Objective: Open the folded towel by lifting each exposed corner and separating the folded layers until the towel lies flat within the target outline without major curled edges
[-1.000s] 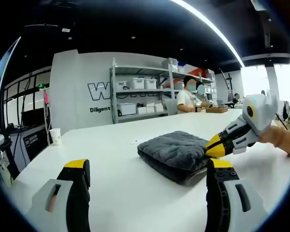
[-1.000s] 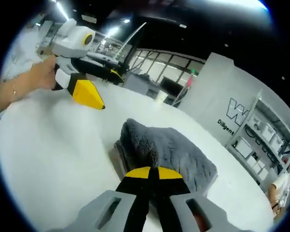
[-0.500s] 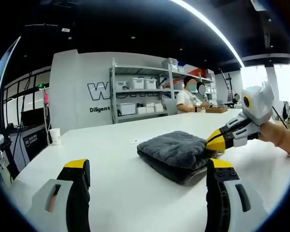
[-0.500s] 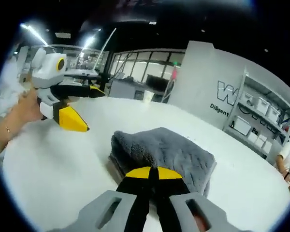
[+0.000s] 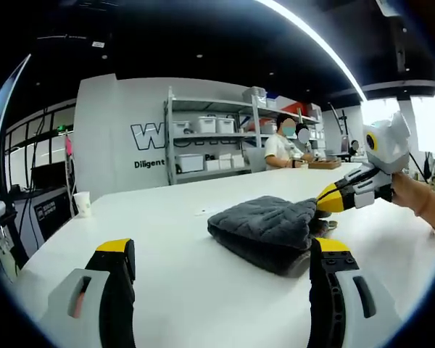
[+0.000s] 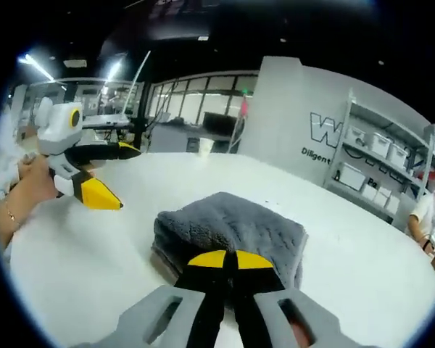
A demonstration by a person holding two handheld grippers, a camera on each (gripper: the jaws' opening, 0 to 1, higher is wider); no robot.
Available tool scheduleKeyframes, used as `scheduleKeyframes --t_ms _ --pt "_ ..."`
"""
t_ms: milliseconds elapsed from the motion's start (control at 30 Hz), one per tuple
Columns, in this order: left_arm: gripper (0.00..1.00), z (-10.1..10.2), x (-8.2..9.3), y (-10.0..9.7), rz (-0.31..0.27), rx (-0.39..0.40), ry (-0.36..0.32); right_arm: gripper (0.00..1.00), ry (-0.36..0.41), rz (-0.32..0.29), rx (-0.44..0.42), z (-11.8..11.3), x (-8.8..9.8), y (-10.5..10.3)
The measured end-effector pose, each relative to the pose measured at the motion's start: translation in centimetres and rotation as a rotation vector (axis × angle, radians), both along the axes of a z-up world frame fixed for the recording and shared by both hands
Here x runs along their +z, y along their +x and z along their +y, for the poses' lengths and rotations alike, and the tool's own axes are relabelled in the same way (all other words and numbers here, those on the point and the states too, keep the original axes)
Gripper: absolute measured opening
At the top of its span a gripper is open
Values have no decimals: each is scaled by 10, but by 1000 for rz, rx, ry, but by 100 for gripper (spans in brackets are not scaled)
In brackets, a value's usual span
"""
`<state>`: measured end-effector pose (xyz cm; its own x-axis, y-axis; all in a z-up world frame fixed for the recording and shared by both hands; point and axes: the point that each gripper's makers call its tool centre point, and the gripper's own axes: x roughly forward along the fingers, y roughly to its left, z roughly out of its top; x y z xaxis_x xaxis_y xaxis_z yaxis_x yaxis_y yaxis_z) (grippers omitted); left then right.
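Observation:
A folded dark grey towel point(image 5: 264, 230) lies on the white table point(image 5: 167, 290). In the left gripper view my left gripper point(image 5: 223, 250) stands open just short of the towel, nothing between its jaws. My right gripper point(image 5: 332, 199) comes in from the right, its yellow tips pinched on the towel's right corner, which is raised slightly. In the right gripper view the towel point(image 6: 232, 221) sits right behind my right gripper point(image 6: 228, 259), whose jaws are shut on the near edge of the top layer. The left gripper point(image 6: 112, 172) hovers open at the left, held by a hand.
A paper cup point(image 5: 82, 204) stands near the table's far left edge. Metal shelves with white boxes point(image 5: 210, 138) line the back wall, and seated people point(image 5: 283, 148) are at a desk beyond. Bare table surrounds the towel.
My right gripper has risen and drawn back a little, lifting the towel's corner with it. The right gripper view has rolled more level. The left gripper has stayed put.

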<state>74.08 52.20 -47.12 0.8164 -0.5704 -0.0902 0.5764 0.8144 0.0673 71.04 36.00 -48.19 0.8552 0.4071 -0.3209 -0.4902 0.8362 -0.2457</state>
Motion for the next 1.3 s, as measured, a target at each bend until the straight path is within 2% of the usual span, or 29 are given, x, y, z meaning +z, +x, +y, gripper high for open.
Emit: scheduleKeyframes --t_ms 267,433,500,567,1300 --pt "100 3 -2 3 4 1 5 0 -16 -20 12 2 10 -9" --pt "100 3 -1 3 3 1 5 0 -31 -27 25 5 13 -26" --pt "100 2 -1 3 3 1 5 0 -32 -29 27 3 15 -22" --pt "100 2 -1 3 3 1 5 0 -26 -30 32 4 18 -30" --pt "100 -3 0 -3 2 -1 7 0 9 -89 59 13 62 -82"
